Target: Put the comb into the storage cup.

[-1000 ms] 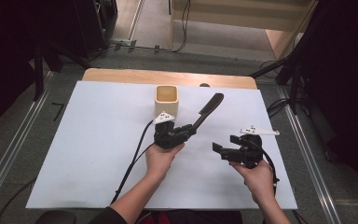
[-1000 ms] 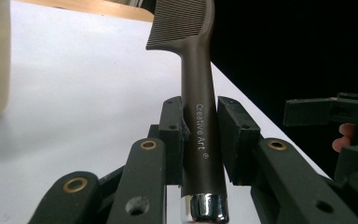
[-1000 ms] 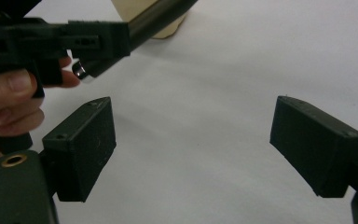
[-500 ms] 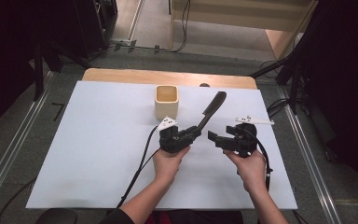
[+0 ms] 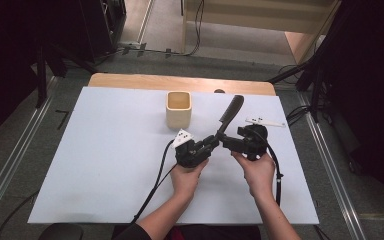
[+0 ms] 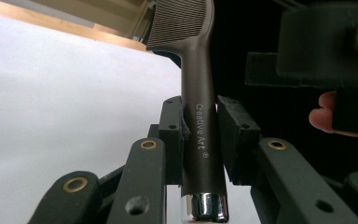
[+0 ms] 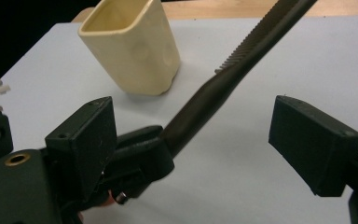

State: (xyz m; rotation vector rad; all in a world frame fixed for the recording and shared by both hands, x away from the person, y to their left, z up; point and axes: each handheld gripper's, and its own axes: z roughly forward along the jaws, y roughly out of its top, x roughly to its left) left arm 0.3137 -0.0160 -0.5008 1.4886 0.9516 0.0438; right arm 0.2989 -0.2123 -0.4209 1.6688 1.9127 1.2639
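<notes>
while the white-covered bench (image 5: 105, 165) and the cream cup (image 5: 178, 108) at its far middle are unchanged from a second ago, the two hands have been drawn together near the centre. the right hand has been brought leftward, so that the right tool (image 5: 230, 142) is now set just beside the handle of the dark comb (image 5: 227, 116), which points up and away to the far right above the bench. a handover of the comb, or a two-tool grip for lowering it into the cup, is judged to be in preparation. the left tool (image 5: 214, 141) is clenched on the comb's handle (image 6: 199, 140), both pads pressed against it. the right tool (image 7: 205, 135) is held wide apart, the handle lying between its pads untouched.
</notes>
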